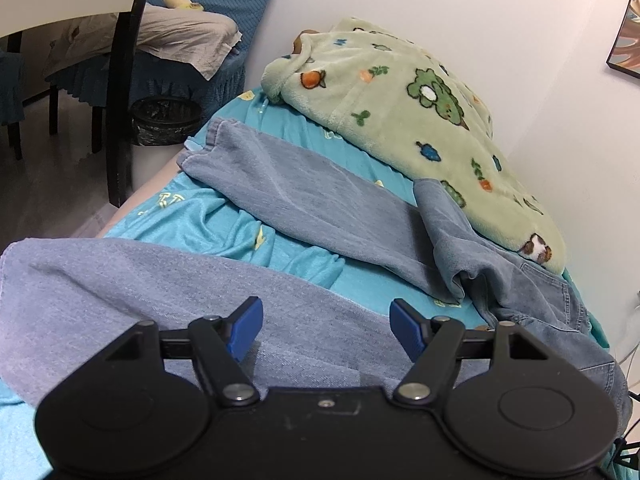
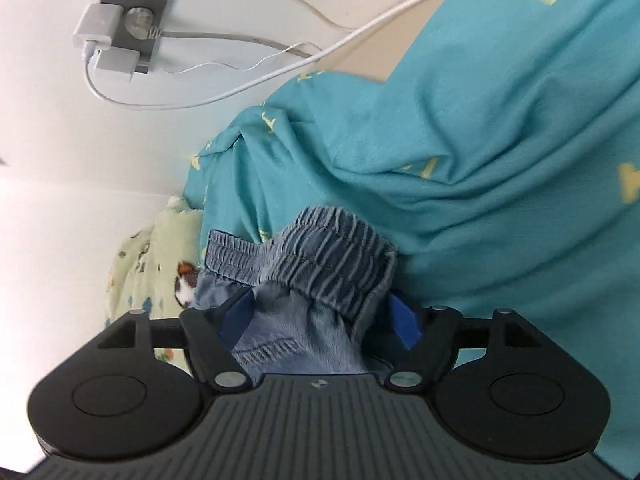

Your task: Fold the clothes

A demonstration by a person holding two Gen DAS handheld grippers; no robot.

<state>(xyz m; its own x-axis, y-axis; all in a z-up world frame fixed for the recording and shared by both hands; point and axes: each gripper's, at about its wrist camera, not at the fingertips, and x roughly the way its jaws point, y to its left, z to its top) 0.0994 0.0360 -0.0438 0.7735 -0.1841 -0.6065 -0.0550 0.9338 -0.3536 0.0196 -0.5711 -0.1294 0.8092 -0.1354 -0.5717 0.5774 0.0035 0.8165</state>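
Blue jeans (image 1: pixel 304 184) lie spread on a teal bed sheet (image 1: pixel 192 220), one leg running toward the far left and the other leg (image 1: pixel 160 280) lying right under my left gripper (image 1: pixel 326 328). That gripper is open just above the denim, with nothing between its blue pads. In the right wrist view the jeans' elastic waistband (image 2: pixel 332 256) is bunched between the wide-apart fingers of my right gripper (image 2: pixel 320 320). The left pad (image 2: pixel 238 320) touches the cloth, while the right pad stands off it, so the gripper is open.
A pale green cartoon fleece blanket (image 1: pixel 400 120) is heaped against the white wall behind the jeans. Off the bed's far end are a black bin (image 1: pixel 166 120) and a dark chair (image 1: pixel 120 80). A wall socket with chargers and cables (image 2: pixel 120 36) is near the bed's corner.
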